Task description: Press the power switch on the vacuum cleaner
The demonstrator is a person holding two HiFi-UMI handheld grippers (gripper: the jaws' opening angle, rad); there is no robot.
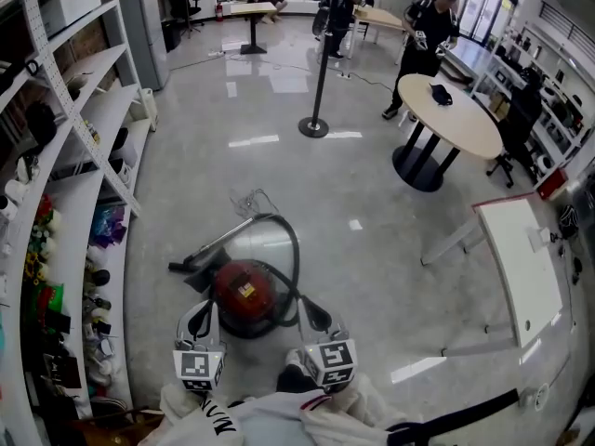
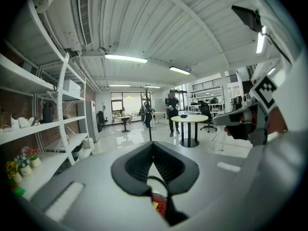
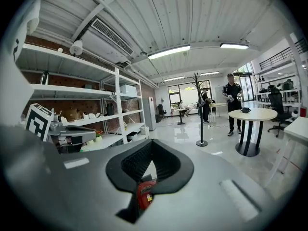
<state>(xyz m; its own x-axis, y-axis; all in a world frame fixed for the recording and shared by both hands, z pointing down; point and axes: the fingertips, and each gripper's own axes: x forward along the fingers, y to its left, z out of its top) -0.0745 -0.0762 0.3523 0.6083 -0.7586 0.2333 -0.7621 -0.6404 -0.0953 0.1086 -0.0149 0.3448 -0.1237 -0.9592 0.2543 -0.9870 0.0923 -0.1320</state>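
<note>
Holding left gripper (image 1: 202, 310) and right gripper (image 1: 313, 308) just beside red vacuum cleaner (image 1: 244, 291) on floor (image 1: 372, 184), with fingers closed, gripping nothing. Advising lowering one closed tip squarely onto switch, pressing vertically, avoiding hose (image 1: 290, 240).

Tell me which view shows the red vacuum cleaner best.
The head view: the whole vacuum cleaner shows, hose included. Each gripper view shows only a red sliver of it past its own jaws.

Head view looks steeply down; both gripper views face level, outward; all share the vacuum cleaner (image 1: 244, 291).
</note>
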